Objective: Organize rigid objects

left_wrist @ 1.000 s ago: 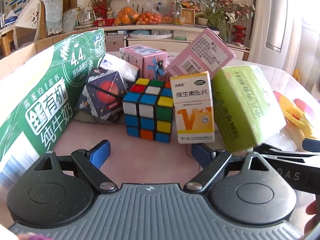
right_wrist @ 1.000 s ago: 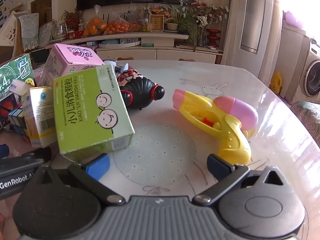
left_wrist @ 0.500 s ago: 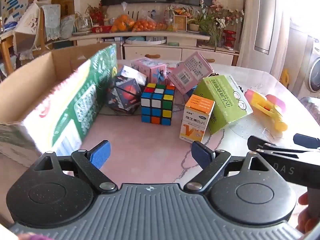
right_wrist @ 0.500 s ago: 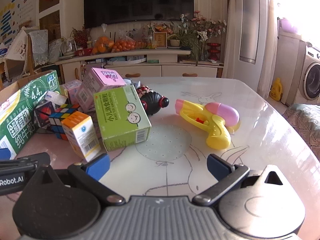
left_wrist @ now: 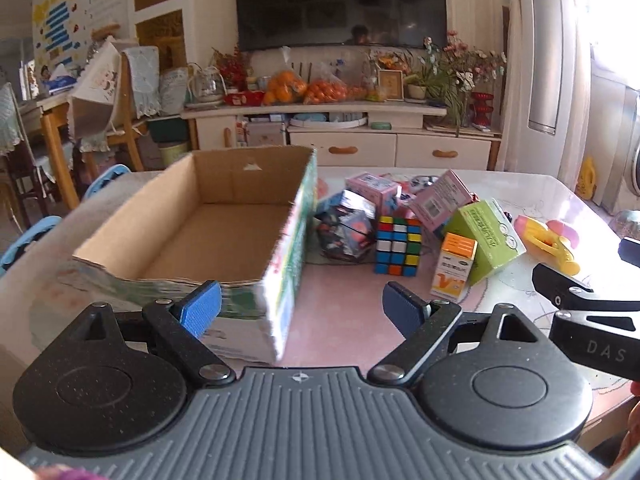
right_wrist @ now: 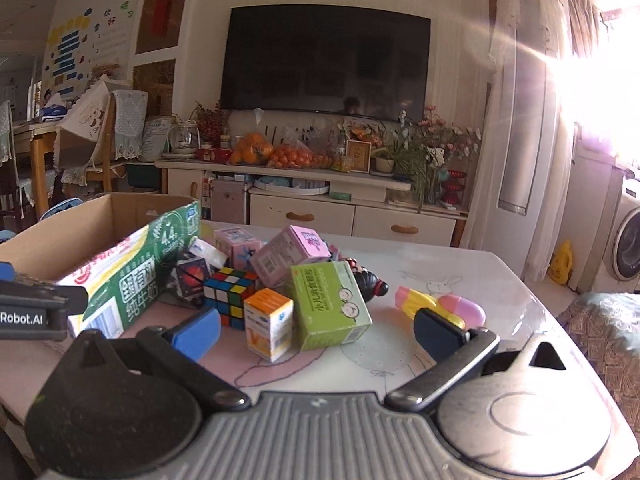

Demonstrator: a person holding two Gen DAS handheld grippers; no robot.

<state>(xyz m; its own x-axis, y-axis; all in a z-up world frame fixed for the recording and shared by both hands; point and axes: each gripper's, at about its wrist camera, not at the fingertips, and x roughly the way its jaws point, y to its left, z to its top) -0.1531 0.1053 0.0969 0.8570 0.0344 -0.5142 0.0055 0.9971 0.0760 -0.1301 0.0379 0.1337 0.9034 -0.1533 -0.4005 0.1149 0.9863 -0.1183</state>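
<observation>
The left gripper [left_wrist: 302,306] hung above the near edge of the table [left_wrist: 344,320] with its blue pads spread wide and nothing between them; the right gripper [right_wrist: 320,330] was likewise released and empty, held over the table's near side, and its black body showed at the right edge of the left view.

A cardboard box [left_wrist: 224,236] with green printed sides sat open on the left part of the table; its brown inside showed bare cardboard. The things to be sorted lay in a cluster just right of the box: a dark paper cube [left_wrist: 346,230] stood close against the box's long side; a puzzle cube [left_wrist: 398,246] with coloured squares stood beside it, upright; behind these sat a pink carton [left_wrist: 372,188] and a second pink carton [left_wrist: 442,200] tilted on the pile.

In front of the pile a small orange and white box [right_wrist: 268,322] stood upright; a green box [right_wrist: 330,304] with smiling faces on it leaned just beside it, tilted, and whether the two touched could not be told. A black round toy [right_wrist: 368,282] peeked out behind the green box; a yellow and pink water pistol [right_wrist: 440,306] lay apart on the right of the table, partly hidden by the right gripper's far pad.
</observation>
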